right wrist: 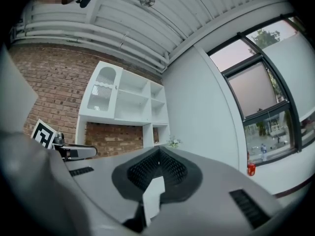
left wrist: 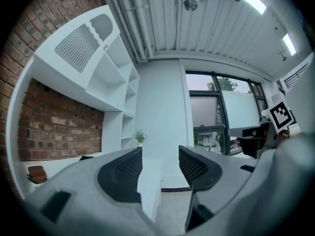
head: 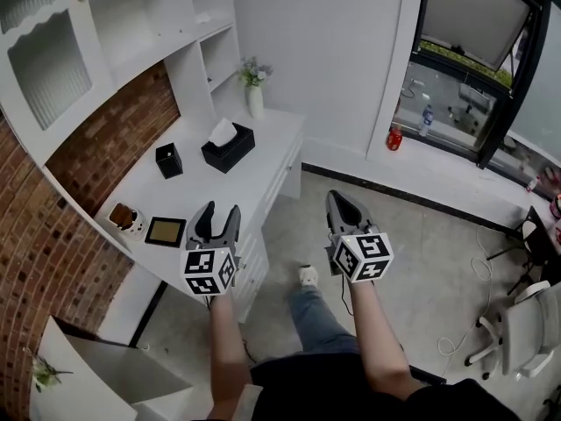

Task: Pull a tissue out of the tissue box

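Observation:
The black tissue box (head: pixel 228 149) stands on the white desk (head: pixel 263 178) at the back, with a white tissue (head: pixel 222 131) sticking up from its slot. My left gripper (head: pixel 220 212) hovers over the desk's near edge, well short of the box; its jaws stand apart with nothing between them, and through the left gripper (left wrist: pixel 160 165) I see the desk edge. My right gripper (head: pixel 342 202) hangs over the floor to the right of the desk with its jaws closed together and holding nothing. In its own view the right gripper (right wrist: pixel 158 157) is shut, and the box is hidden.
On the desk stand a black cube holder (head: pixel 168 160), a vase with flowers (head: pixel 254 95), a framed picture (head: pixel 165 231) and a brown mug (head: pixel 125 217). A red can (head: pixel 394 138) and a bottle (head: pixel 426 119) sit on the window sill. A white chair (head: pixel 524 327) and cables are at the right.

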### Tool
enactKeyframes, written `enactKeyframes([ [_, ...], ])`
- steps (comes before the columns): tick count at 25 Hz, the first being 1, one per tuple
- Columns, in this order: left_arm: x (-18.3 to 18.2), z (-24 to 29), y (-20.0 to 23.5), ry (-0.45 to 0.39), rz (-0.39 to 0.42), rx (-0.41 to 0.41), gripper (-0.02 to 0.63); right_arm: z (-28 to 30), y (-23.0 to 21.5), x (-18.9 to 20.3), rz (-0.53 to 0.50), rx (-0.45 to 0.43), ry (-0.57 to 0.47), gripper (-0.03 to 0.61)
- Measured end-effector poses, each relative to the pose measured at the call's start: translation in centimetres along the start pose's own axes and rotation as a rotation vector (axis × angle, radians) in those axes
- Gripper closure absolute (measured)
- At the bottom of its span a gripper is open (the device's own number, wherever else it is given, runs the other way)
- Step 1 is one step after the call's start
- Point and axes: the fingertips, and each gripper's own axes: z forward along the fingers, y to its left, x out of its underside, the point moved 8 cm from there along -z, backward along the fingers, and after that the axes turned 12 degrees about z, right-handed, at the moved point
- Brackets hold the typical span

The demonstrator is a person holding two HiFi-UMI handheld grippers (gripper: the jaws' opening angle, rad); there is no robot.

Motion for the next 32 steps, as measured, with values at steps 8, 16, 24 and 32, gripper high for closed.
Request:
enactKeyframes([
  [8,4.5,14.2,5.1,0.075,-0.021,-0.119,0.411,18.0,-7.0,2.7,0.021,-0.130,0.084,0.580],
  [16,6.6,27.1,10.8,0.198,-0.057,-0.301,0.411,38.5,-12.2,3.9,0.055,-0.330,0.251,0.581],
  [24,8.5,32.0,14.6,0.262,-0.064,-0.404,0.411,48.5,-12.4,5.8,0.059,-0.462,0.335,0.581],
  [32,9.8,33.2,16.4,0.303,-0.085,-0.445,0.411,52.7,-10.6,7.3,0.070,-0.536,0.372,0.581],
])
